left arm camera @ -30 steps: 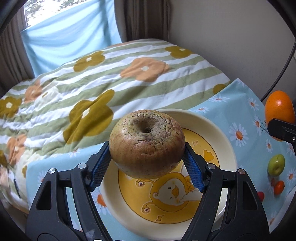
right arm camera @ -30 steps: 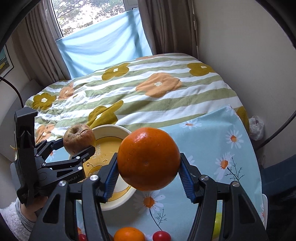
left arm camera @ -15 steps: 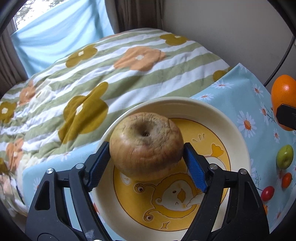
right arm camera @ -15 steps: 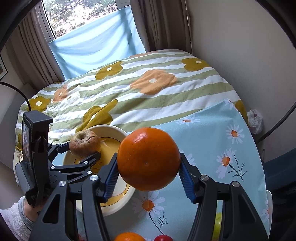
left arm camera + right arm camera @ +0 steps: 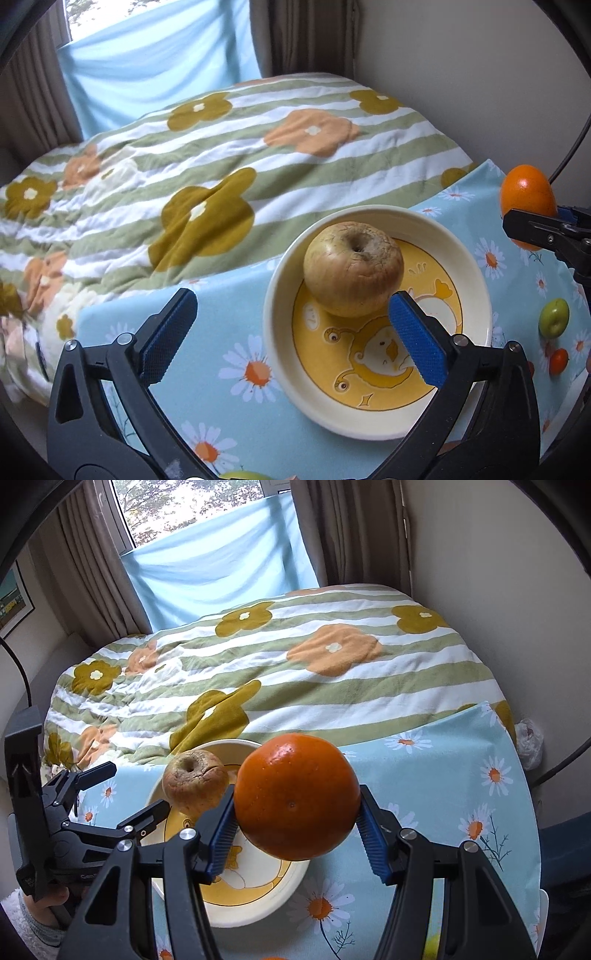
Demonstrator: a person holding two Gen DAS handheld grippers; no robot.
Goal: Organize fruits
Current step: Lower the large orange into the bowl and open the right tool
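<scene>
left tongs point(image 5: 291, 317): spread, empty | wrinkled apple point(image 5: 352, 269): soft, plate's point(image 5: 284, 369) 12 o'clock | right tongs point(image 5: 297, 829): clamping orange point(image 5: 297, 795) | firm, slick; grip at widest girth

Apple point(image 5: 352, 269): brownish-yellow, wrinkled skin, stem hollow up; sits in the plate point(image 5: 284, 354), toward its far side.
Plate: cream rim, yellow cartoon centre; rests on the daisy-print cloth.
Orange point(image 5: 297, 797): glossy, round; held off the cloth.
Small green fruit point(image 5: 553, 322), small orange fruit point(image 5: 558, 360): lying on the cloth.
</scene>
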